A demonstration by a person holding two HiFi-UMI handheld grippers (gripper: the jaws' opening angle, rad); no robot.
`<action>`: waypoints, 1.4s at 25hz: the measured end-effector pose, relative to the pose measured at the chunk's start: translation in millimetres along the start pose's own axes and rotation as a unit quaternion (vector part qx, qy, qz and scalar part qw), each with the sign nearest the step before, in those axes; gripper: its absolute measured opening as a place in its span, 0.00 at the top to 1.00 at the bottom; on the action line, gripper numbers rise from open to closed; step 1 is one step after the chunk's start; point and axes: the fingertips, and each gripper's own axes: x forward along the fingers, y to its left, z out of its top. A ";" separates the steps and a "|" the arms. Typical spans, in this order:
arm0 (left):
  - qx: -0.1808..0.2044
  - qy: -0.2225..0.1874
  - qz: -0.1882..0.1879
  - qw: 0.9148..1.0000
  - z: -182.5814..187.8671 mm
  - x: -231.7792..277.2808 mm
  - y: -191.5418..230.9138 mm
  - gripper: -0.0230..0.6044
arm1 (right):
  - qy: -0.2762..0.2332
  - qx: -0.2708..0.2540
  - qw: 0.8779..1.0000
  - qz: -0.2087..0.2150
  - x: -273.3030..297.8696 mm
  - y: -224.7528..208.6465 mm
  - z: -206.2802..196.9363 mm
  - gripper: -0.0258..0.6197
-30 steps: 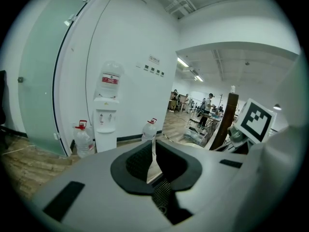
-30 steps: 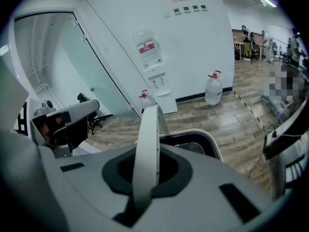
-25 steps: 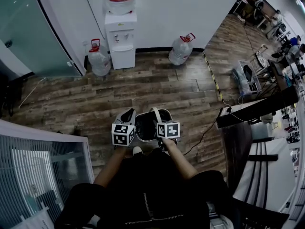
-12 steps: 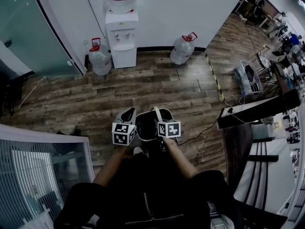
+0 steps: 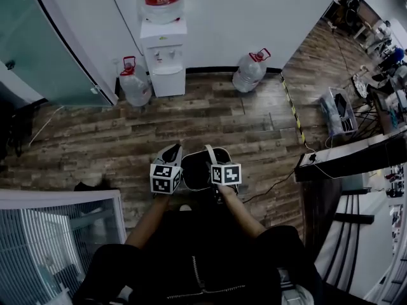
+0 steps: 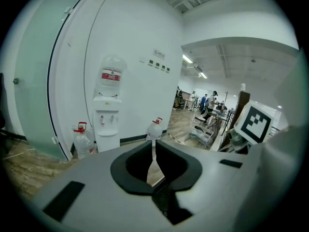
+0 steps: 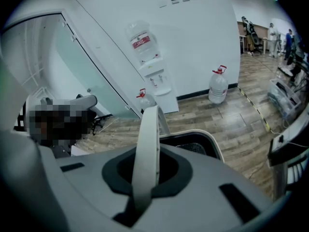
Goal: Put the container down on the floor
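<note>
Right gripper (image 7: pixel 146 170) narrow, clamped on container (image 5: pixel 198 168) handle (image 7: pixel 148 139), left gripper (image 6: pixel 153 166) pinched closed, empty; edged toward water dispenser (image 5: pixel 164 56) since a sec ago, still held off floor (image 5: pixel 210 116), not lowered yet.

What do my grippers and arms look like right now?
The left gripper and right gripper have pale grey bodies, black around the jaws. Each carries a white cube printed with black square markers. You wear a dark top.

Looks like an office tbh: water cooler (image 5: pixel 164 62) w/ spare jugs (image 5: pixel 249 72), glass partition (image 5: pixel 38 43), desks (image 5: pixel 356 157) + ppl (image 6: pixel 211 100) in back.
</note>
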 end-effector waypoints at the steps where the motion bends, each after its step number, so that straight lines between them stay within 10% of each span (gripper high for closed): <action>1: -0.001 0.000 0.001 1.000 6.0 7.9 2.5 0.91 | 0.002 -0.001 1.000 0.001 2.4 -3.9 8.0 0.93; 35: -0.010 0.008 0.036 0.999 105.2 194.1 0.1 0.91 | 0.018 -0.024 0.999 0.028 42.7 -134.8 175.6 0.93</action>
